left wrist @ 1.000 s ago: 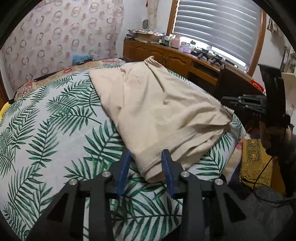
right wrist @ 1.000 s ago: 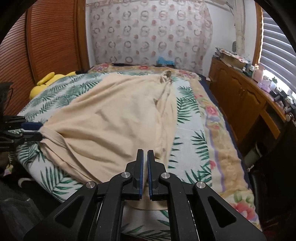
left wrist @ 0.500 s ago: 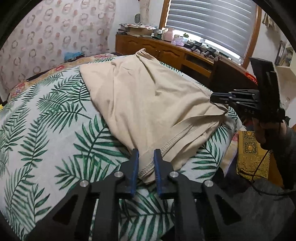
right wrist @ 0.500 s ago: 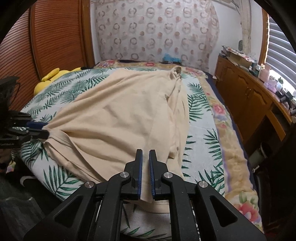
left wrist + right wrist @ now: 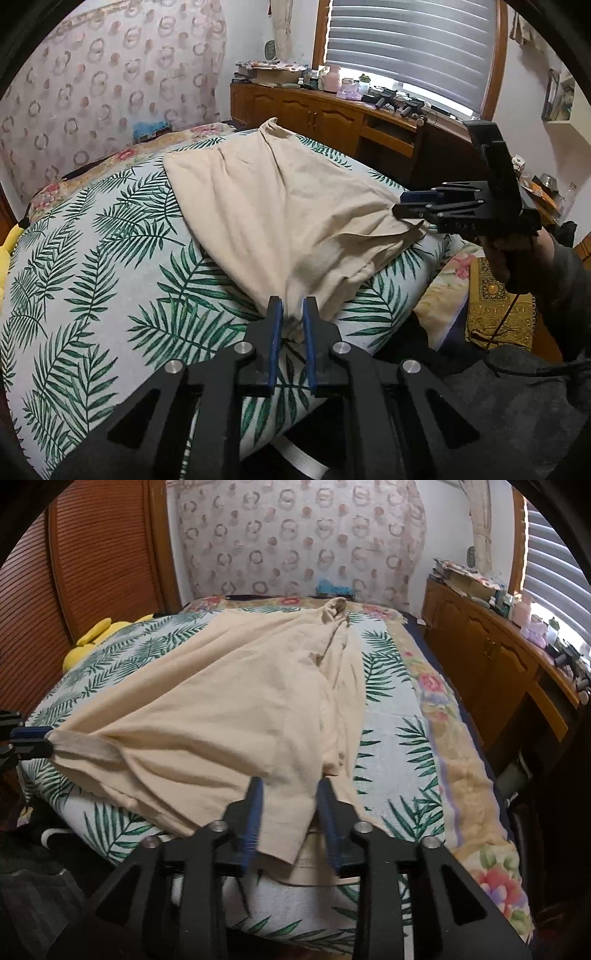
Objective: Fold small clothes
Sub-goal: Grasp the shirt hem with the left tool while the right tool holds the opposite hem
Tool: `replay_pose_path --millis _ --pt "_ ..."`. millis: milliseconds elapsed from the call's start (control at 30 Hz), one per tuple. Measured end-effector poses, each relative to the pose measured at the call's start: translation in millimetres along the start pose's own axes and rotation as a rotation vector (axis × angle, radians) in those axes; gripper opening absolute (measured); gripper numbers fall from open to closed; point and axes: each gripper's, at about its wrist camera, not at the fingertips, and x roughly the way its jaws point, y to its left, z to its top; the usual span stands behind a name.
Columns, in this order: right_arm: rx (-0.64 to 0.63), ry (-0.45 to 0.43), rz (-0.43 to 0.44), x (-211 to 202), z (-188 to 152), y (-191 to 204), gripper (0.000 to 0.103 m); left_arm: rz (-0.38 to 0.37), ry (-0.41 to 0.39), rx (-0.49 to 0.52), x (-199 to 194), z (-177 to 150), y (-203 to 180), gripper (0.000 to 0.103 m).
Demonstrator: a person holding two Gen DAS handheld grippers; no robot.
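Observation:
A beige garment (image 5: 280, 206) lies spread on the bed with the palm-leaf cover (image 5: 110, 266); it also shows in the right wrist view (image 5: 229, 716). My left gripper (image 5: 293, 314) is shut on its near hem corner, and it appears at the left edge of the right wrist view (image 5: 33, 740) pulling the cloth taut. My right gripper (image 5: 290, 797) is open, with its fingers either side of the opposite hem corner. In the left wrist view it (image 5: 413, 206) hovers at the cloth's right corner.
A wooden cabinet (image 5: 332, 118) with clutter runs under the blinds on the right. A yellow plush toy (image 5: 88, 642) lies at the bed's far left by the wooden shutter wall. A patterned rug (image 5: 498, 306) is on the floor beside the bed.
My left gripper closed on the hem corner and pulled it back, tensioning the cloth. My right gripper, shut before, has opened around its corner.

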Motion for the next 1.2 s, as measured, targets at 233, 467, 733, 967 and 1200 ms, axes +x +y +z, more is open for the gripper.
replay_pose_path --millis 233,467,733,967,1200 --pt "-0.004 0.053 -0.031 10.0 -6.7 2.3 0.038 0.024 0.01 -0.024 1.0 -7.0 5.9 0.004" --pt "-0.034 0.048 0.008 8.3 -8.9 8.2 0.006 0.048 -0.011 -0.052 1.1 -1.1 21.8 0.017" --pt "-0.047 -0.036 -0.061 -16.2 -2.3 1.7 0.0 -0.031 0.06 -0.053 37.2 -6.0 25.8 0.02" --pt "-0.025 -0.023 -0.085 -11.5 -5.4 -7.6 0.0 -0.047 0.077 -0.052 44.7 -8.8 21.6 0.02" --pt "0.008 0.018 -0.1 -2.0 -11.1 -13.4 0.024 -0.043 0.078 -0.054 45.0 -8.7 22.8 0.02"
